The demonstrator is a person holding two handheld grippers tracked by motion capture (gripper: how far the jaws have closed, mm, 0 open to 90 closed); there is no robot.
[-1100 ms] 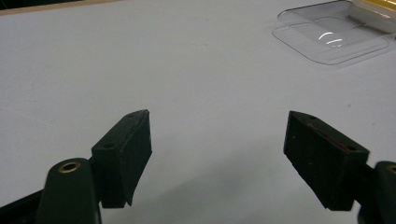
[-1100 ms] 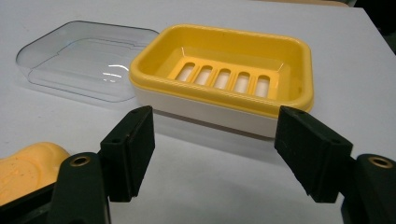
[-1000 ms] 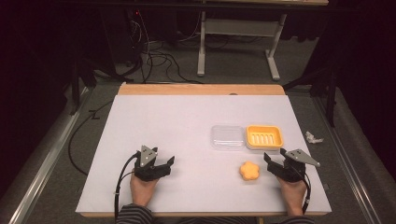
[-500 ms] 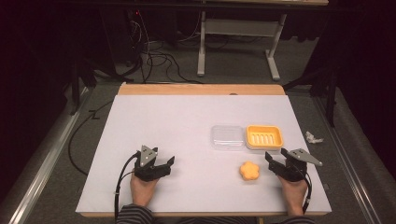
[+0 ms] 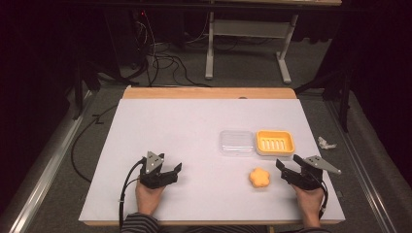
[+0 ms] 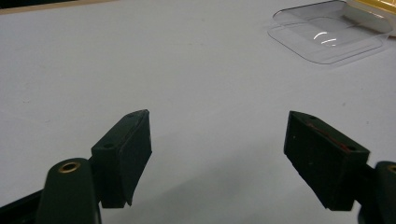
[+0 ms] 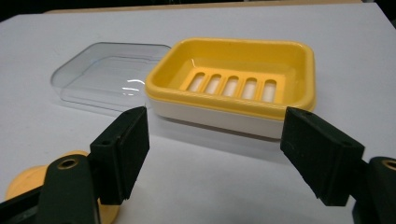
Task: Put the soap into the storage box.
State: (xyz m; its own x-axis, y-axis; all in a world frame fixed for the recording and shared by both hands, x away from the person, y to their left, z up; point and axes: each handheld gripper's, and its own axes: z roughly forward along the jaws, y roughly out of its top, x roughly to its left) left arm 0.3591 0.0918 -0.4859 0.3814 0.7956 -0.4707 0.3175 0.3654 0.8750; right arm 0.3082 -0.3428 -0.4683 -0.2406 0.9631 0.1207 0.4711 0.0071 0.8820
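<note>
Soap (image 5: 259,178) lies loose on the table (image 5: 194,126), just left of the right gripper (image 5: 292,171) and apart from the yellow dish (image 5: 275,142), which is empty. A clear lid (image 5: 236,142) lies touching the dish on its left. Right jaws have just been opening and stand apart with nothing between them; in the right gripper view they face the dish. The left gripper (image 5: 167,173) rests at the near left, jaws spread and empty. By my reading nothing is done yet: the soap probably goes into the dish, the lid on top.
</note>
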